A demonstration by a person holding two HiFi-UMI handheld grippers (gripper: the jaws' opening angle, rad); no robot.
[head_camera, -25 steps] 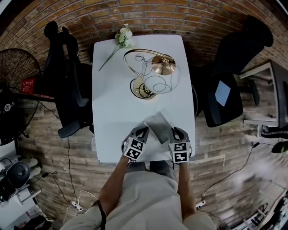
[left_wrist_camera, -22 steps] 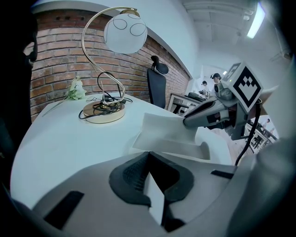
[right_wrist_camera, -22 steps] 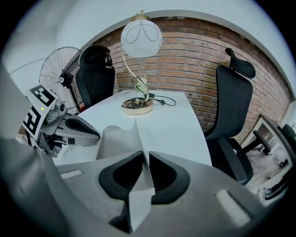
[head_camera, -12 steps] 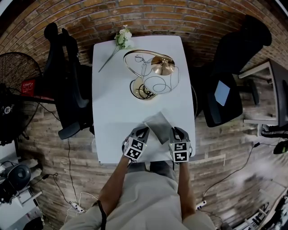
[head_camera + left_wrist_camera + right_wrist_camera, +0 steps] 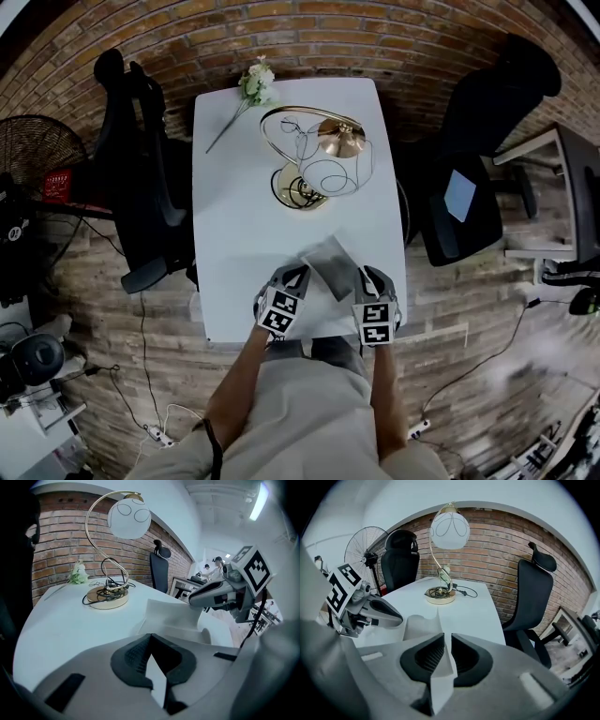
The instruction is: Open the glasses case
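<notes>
My left claw [image 5: 292, 277] is clamped on one edge of the glasses case [image 5: 328, 263], and my right claw [image 5: 367, 281] pinches its other flap. The case sits on the table [image 5: 234, 216], on my side of the lamp [image 5: 314, 164].

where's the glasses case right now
In the head view the glasses case is at the near edge of the white table, held between the left gripper and right gripper, with the lamp beyond.
</notes>
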